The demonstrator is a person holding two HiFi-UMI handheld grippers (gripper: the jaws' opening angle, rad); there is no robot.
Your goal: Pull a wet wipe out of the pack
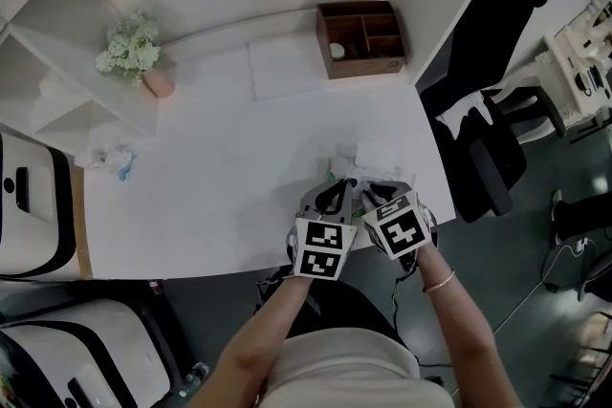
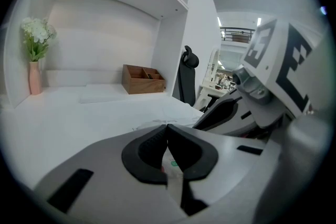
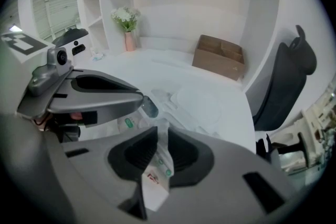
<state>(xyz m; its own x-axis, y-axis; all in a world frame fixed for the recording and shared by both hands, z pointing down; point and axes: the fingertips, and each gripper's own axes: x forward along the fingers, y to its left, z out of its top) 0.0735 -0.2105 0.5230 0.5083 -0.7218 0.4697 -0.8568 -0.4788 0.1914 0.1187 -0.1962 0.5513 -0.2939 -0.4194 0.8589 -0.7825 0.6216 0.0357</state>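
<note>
One white worktop is filling most of the head view, with shelving standing along its far and left sides. One black office chair is standing just off its right edge. One flat white sheet is lying at the far middle. Just to the right of it, one brown wooden box with open compartments is sitting against the far wall.

Two claws are working side by side at the near right edge of the worktop, both reaching away from the person. The left claw is pinching shut, its tips meeting, with a sliver of white printed film from the pack showing between its pads. The right claw is standing narrow and tilting down, clamping a printed strip of the pack. That white strip with red and green marks is running lengthwise along the jaws, from the tips back toward the camera.

One wet wipe pack is lying flat on the worktop just beyond the two claws and partly under them. The part that is showing is stretching left to right along the near edge; its full outline is hidden.

One pink vase of white flowers is standing at the far left. One crumpled white wad is lying nearer along the left edge.
</note>
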